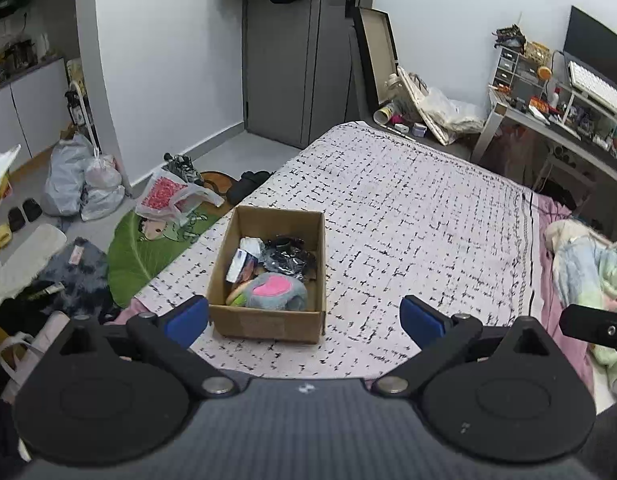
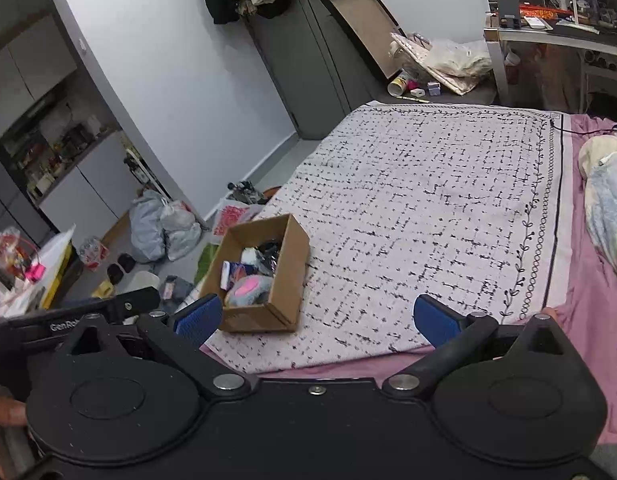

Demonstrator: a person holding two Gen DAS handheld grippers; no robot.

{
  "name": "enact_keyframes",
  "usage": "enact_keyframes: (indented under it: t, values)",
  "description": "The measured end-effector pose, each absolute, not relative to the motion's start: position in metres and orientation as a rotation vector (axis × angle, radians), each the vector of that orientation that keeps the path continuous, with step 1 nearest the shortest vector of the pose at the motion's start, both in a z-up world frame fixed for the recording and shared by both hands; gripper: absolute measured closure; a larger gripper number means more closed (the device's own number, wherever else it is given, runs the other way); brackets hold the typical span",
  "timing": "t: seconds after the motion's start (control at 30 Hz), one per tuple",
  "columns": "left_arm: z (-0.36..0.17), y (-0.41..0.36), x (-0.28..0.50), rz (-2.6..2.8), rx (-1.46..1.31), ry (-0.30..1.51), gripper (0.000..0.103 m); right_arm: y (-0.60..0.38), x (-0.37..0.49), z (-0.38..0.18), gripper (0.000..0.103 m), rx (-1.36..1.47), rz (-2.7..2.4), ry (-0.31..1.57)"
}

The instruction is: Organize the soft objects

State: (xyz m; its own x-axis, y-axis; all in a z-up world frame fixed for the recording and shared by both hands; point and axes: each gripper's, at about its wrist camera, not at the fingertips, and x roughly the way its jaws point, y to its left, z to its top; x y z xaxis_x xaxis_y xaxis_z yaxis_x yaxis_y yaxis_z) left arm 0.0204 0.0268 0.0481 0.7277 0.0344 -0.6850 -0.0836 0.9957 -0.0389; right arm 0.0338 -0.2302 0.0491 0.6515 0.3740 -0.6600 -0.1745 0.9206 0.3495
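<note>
We hold the left gripper point(image 1: 304, 316) and right gripper point(image 2: 315, 318) spread, empty, above the brown cardboard box point(image 1: 268, 322); inside it sits the grey-and-pink plush toy point(image 1: 274, 290) (apparently already sorted).

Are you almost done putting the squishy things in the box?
Looks nearly done. The cardboard box on the blanket already holds a grey-and-pink plush and other small items. Both the left gripper and right gripper are open and empty. No loose items remain on the blanket.
</note>
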Motion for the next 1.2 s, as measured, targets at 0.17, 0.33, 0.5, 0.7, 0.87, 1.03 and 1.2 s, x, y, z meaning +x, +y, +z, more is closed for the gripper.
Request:
enact_keyframes:
  t: [0.17, 0.33, 0.5, 0.7, 0.87, 1.03, 1.2]
  values:
    - [0.0483, 0.0271, 0.0158, 0.062, -0.047, 0.757, 0.002, -0.2313, 0.0337, 0.0469, 0.0, 0.264, 0.293, 0.822]
    - [0.0437, 0.0273, 0.0146, 0.058, -0.049, 0.775, 0.002, -0.2291, 0.0327, 0.0471, 0.0, 0.255, 0.303, 0.825]
    - [0.0436, 0.027, 0.014, 0.055, -0.048, 0.779, 0.002, -0.2267, 0.0295, 0.0459, 0.0, 0.244, 0.309, 0.831]
    - [0.044, 0.0261, 0.0119, 0.052, -0.051, 0.774, 0.002, -0.2273, 0.0289, 0.0447, 0.0, 0.242, 0.315, 0.836]
    - [0.0444, 0.0235, 0.0112, 0.046, -0.046, 0.773, 0.002, -0.2282, 0.0304, 0.0437, 0.0, 0.247, 0.312, 0.844]
    - [0.0441, 0.0207, 0.0116, 0.042, -0.045, 0.776, 0.002, -0.2288, 0.0299, 0.0428, 0.0, 0.251, 0.313, 0.85]
    - [0.0422, 0.019, 0.0119, 0.03, -0.044, 0.782, 0.002, -0.2291, 0.0291, 0.0423, 0.0, 0.246, 0.311, 0.849]
